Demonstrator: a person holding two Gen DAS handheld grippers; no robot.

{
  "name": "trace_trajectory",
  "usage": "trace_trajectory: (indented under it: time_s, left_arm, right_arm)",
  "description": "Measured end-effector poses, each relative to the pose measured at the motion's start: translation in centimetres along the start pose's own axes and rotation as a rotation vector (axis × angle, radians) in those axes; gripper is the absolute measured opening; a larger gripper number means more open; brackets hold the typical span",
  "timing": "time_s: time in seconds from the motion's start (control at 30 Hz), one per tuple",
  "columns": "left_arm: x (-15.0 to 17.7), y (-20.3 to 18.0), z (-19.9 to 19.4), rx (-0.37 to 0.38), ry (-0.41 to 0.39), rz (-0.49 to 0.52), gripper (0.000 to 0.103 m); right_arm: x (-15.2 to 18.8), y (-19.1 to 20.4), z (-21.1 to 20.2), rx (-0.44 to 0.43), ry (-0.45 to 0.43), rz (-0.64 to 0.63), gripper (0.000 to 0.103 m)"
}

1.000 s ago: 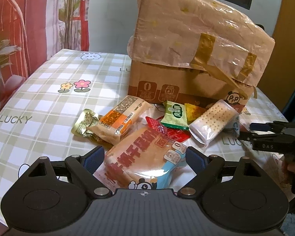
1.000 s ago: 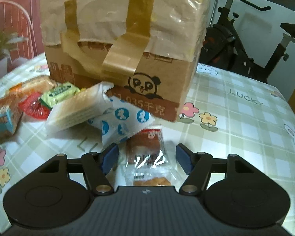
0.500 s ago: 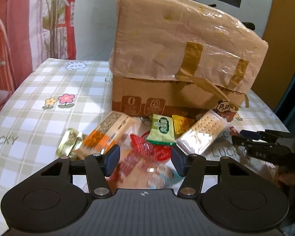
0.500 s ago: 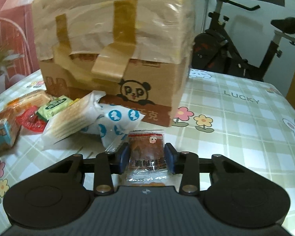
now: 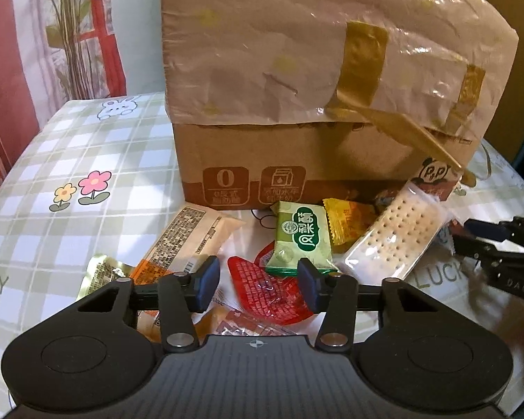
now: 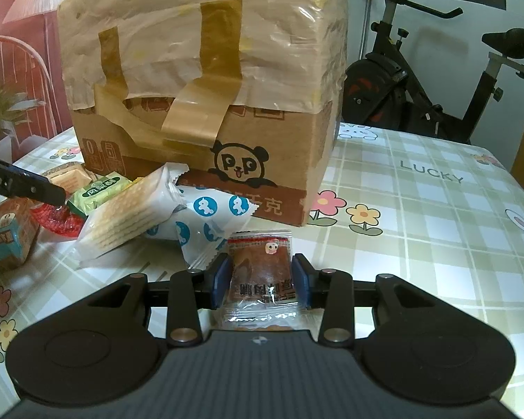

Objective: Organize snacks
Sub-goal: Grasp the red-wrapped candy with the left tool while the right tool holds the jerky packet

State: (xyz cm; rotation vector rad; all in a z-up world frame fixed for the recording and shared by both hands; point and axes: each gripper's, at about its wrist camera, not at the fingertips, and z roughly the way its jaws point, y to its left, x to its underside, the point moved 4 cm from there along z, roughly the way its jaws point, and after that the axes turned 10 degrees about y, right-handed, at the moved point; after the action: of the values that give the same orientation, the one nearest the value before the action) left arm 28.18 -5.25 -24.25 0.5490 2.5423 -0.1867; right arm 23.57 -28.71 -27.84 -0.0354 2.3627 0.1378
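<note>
A pile of snacks lies in front of the taped cardboard box. My left gripper hangs over the pile. Its jaws are closing around a red clear packet, and the pads do not press on it. A green packet, a yellow one and a cracker pack lie just beyond. My right gripper is shut on a small brown meat-snack packet on the tablecloth. The right gripper also shows at the right edge of the left wrist view.
An orange bread packet and a gold packet lie left of the red one. A white packet with blue dots and a panda bread packet lie nearby. The checked tablecloth is bare to the right. An exercise bike stands behind the table.
My left gripper moved forward from the big bread packet to the red packet, and its jaws narrowed. My right gripper closed on the brown packet and stayed in place.
</note>
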Motion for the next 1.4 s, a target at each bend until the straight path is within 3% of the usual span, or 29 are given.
trace_trajectory:
  time_s: [0.2,0.5,0.67,0.7,0.83,1.13,1.4]
  left_arm:
    - [0.4,0.5,0.6,-0.025,0.041,0.02,0.046]
    - [0.3,0.7,1.3,0.032,0.061,-0.047,0.046]
    - [0.1,-0.1,1.8,-0.005,0.06,-0.029,0.044]
    - [0.2,-0.2,1.7,0.006,0.054,-0.033,0.032]
    - [0.5,-0.1,0.4,0.015,0.019,-0.053,0.026]
    - [1.0,0.7,-4.1,-0.043,-0.083,-0.082,0.024]
    - [0.1,0.7,-7.8,-0.035,-0.184,-0.087,0.024]
  right_arm:
    - [-0.1,0.0,0.0,-0.006,0.0,0.005,0.041]
    - [-0.1,0.0,0.1,-0.006,0.001,0.004,0.041]
    - [-0.1,0.0,0.1,-0.007,0.001,0.005,0.041]
    - [-0.1,0.0,0.1,-0.008,0.001,0.005,0.041]
    - [-0.1,0.0,0.1,-0.009,0.001,0.007,0.041]
    - [-0.1,-1.2,-0.7,0.022,-0.033,0.077,0.041]
    - [-0.4,-1.6,-3.0,0.049,-0.086,0.091,0.041]
